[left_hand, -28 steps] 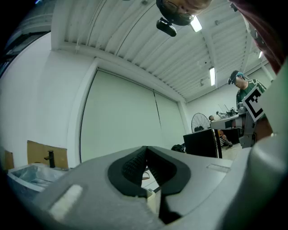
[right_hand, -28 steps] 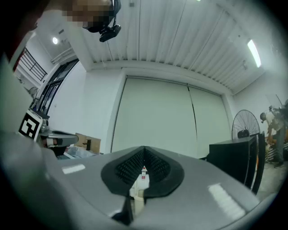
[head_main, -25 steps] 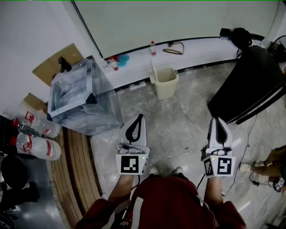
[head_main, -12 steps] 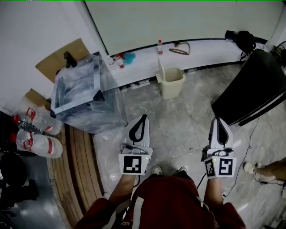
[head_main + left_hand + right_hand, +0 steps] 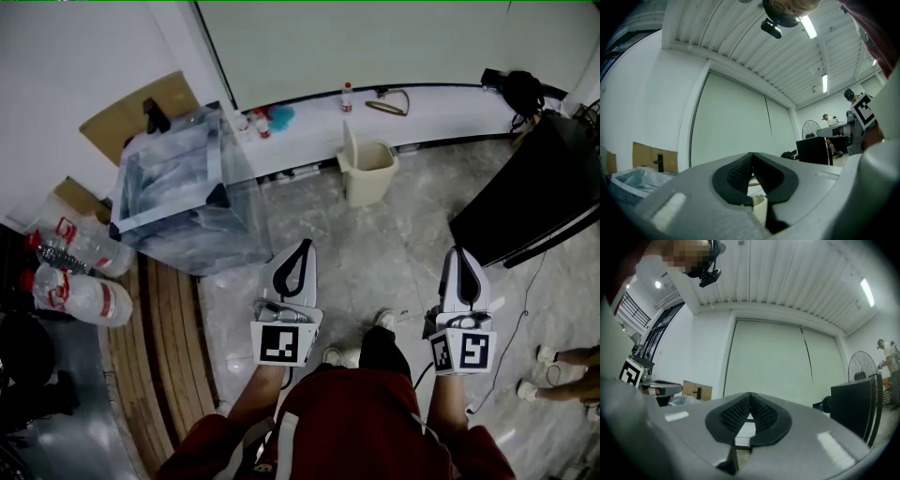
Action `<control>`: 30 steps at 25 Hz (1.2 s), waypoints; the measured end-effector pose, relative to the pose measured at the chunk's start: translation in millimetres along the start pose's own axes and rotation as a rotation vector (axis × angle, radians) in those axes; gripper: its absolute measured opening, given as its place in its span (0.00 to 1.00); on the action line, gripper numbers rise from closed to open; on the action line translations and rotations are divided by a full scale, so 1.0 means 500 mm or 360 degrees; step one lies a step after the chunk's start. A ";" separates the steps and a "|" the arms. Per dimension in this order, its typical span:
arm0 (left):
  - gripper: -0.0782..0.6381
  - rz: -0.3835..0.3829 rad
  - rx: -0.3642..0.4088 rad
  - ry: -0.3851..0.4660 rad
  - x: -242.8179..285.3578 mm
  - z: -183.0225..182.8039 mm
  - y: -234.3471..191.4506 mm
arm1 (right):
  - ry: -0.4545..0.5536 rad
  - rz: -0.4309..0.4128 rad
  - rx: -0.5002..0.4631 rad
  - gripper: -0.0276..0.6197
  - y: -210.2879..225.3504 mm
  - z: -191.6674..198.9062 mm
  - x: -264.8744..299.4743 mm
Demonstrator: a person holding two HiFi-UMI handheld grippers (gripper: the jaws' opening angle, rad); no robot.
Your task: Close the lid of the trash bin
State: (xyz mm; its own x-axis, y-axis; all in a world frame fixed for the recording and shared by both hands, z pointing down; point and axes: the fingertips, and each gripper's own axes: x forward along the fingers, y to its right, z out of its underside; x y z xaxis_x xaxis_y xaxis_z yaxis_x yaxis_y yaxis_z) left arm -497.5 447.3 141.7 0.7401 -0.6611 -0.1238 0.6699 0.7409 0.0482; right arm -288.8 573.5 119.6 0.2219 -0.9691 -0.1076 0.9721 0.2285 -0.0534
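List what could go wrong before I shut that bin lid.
1. The lid stands upright close to the ledge, so there may be little room to get behind it.
2. The small bin stands free on the floor; a hard push could slide or tip it.
3. A cable lies on the floor at right: a possible trip.

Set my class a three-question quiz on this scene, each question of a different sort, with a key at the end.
1. True or false: the lid of the trash bin stands raised.
2. Pick one. The left tongs and the right tongs are: A) open and empty; B) shut and empty; C) shut on the lid.
3. Short answer: which tongs touch the trash bin?

Key: 1 true. 2 B. 3 neither; both are held well short of it.
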 end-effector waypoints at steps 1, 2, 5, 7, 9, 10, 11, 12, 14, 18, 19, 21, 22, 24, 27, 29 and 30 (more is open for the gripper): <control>0.12 -0.0005 -0.0001 0.0000 0.005 0.002 -0.004 | 0.0000 -0.0004 0.0002 0.04 0.001 0.002 0.007; 0.12 -0.0011 -0.0002 -0.0001 0.010 0.004 -0.006 | -0.0001 -0.0007 0.0004 0.04 0.004 0.005 0.013; 0.12 -0.0028 0.0001 -0.0010 0.031 0.014 -0.007 | -0.0007 -0.0020 0.0020 0.04 0.017 0.023 0.035; 0.12 -0.0043 0.0002 -0.0010 0.050 0.020 -0.005 | -0.0010 -0.0032 0.0034 0.04 0.030 0.036 0.053; 0.12 -0.0050 0.0008 -0.0016 0.073 0.025 -0.001 | -0.0017 -0.0040 0.0040 0.04 0.047 0.047 0.073; 0.12 -0.0052 0.0009 -0.0021 0.088 0.028 0.001 | -0.0020 -0.0041 0.0043 0.04 0.057 0.052 0.085; 0.12 -0.0053 0.0007 -0.0026 0.105 0.031 0.003 | -0.0021 -0.0042 0.0049 0.04 0.069 0.056 0.099; 0.12 -0.0054 0.0007 -0.0029 0.123 0.034 0.006 | -0.0021 -0.0042 0.0055 0.04 0.081 0.060 0.114; 0.12 -0.0054 0.0013 -0.0033 0.162 0.043 0.016 | -0.0024 -0.0042 0.0064 0.04 0.110 0.071 0.143; 0.12 -0.0064 0.0020 -0.0057 0.248 0.051 0.035 | -0.0044 -0.0040 0.0089 0.04 0.179 0.085 0.203; 0.12 -0.0069 0.0017 -0.0066 0.269 0.052 0.040 | -0.0049 -0.0039 0.0094 0.04 0.197 0.087 0.217; 0.12 -0.0077 0.0022 -0.0074 0.311 0.053 0.051 | -0.0058 -0.0038 0.0096 0.04 0.233 0.094 0.245; 0.12 -0.0076 0.0035 -0.0076 0.330 0.054 0.057 | -0.0062 -0.0036 0.0097 0.04 0.250 0.099 0.257; 0.12 -0.0074 0.0053 -0.0080 0.367 0.056 0.070 | -0.0064 -0.0032 0.0100 0.04 0.284 0.105 0.279; 0.12 -0.0078 0.0077 -0.0071 0.424 0.055 0.090 | -0.0059 -0.0030 0.0090 0.04 0.334 0.111 0.313; 0.12 -0.0078 0.0094 -0.0073 0.459 0.056 0.105 | -0.0059 -0.0029 0.0091 0.04 0.366 0.119 0.333; 0.12 -0.0077 0.0096 -0.0082 0.476 0.058 0.112 | -0.0061 -0.0027 0.0093 0.04 0.381 0.123 0.342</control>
State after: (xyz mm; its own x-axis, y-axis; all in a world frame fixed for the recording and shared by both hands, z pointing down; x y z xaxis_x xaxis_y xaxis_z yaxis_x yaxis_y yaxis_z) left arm -282.0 328.0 144.0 0.7079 -0.7022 -0.0761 0.7061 0.7006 0.1034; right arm -61.0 445.5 152.3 0.2070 -0.9759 -0.0690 0.9783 0.2073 0.0031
